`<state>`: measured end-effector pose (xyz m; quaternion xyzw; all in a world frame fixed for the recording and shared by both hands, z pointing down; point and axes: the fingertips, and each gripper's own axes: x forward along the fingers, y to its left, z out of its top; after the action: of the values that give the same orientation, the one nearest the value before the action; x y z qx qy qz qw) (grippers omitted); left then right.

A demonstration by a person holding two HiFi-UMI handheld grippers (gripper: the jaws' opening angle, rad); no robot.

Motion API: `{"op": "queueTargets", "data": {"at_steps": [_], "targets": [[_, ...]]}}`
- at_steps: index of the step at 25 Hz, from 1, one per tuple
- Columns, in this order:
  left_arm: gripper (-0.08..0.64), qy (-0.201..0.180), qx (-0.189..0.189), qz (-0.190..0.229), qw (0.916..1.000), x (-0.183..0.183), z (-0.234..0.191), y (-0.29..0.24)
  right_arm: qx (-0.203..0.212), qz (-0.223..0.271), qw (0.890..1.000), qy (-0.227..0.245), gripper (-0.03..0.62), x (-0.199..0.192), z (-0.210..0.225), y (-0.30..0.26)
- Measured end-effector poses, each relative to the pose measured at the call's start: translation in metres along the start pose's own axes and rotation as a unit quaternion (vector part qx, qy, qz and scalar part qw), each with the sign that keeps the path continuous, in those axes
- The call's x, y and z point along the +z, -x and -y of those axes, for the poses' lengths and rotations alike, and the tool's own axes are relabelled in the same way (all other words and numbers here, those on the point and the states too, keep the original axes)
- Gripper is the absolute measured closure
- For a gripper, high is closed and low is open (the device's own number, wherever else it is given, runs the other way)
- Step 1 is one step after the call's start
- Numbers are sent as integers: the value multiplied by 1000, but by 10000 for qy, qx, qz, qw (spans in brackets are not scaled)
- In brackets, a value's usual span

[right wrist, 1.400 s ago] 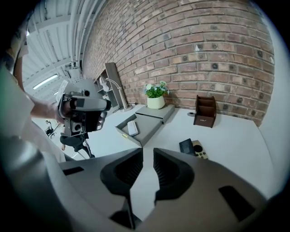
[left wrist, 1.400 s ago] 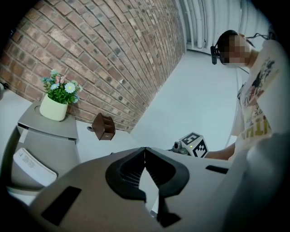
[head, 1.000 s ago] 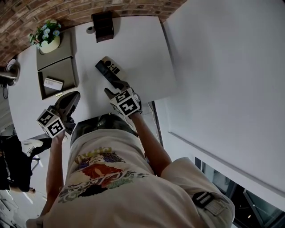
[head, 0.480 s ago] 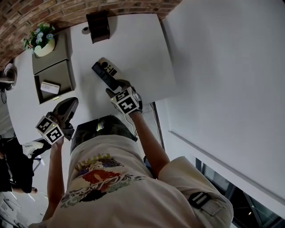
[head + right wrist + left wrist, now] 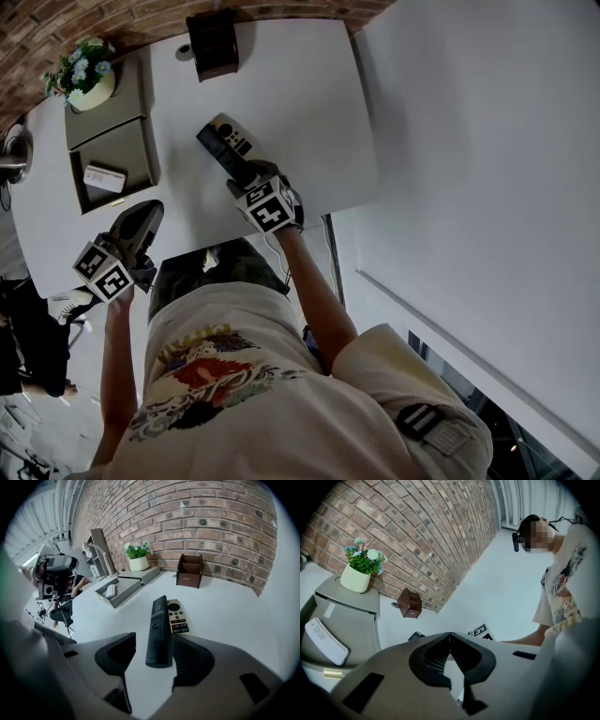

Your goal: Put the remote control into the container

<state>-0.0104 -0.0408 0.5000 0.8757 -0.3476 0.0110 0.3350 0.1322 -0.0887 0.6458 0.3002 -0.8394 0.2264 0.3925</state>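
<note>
The white table [image 5: 300, 84] carries a grey container [image 5: 128, 148] near its left edge, with a small white remote [image 5: 103, 176] lying inside. A brown holder [image 5: 213, 44] stands at the far edge and a flower pot [image 5: 82, 86] in the far left corner. The left gripper [image 5: 450, 637] hangs over the near edge, jaws together and empty. The right gripper [image 5: 152, 651] has just been opening; its wide jaws straddle the near end of the black remote [image 5: 157, 630], which lies mid-table touching a pale remote [image 5: 176, 616].
</note>
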Motion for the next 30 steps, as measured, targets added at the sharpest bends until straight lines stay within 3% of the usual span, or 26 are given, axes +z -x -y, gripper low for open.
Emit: {"op": "queueTargets", "data": {"at_steps": [15, 21, 25, 30], "targets": [[555, 206, 195, 73, 9996, -2, -9, 6, -72, -391, 9989, 249, 362, -8, 14, -26], [555, 273, 276, 12, 9992, -8, -12, 10, -395, -532, 9932, 959, 362, -9, 16, -30], [555, 253, 242, -23, 9994, -7, -9, 7, -515, -592, 9900, 1176, 364, -11, 13, -29], [555, 223, 230, -12, 9995, -4, -9, 5, -459, -731, 9926, 856, 364, -20, 9, -22]]}}
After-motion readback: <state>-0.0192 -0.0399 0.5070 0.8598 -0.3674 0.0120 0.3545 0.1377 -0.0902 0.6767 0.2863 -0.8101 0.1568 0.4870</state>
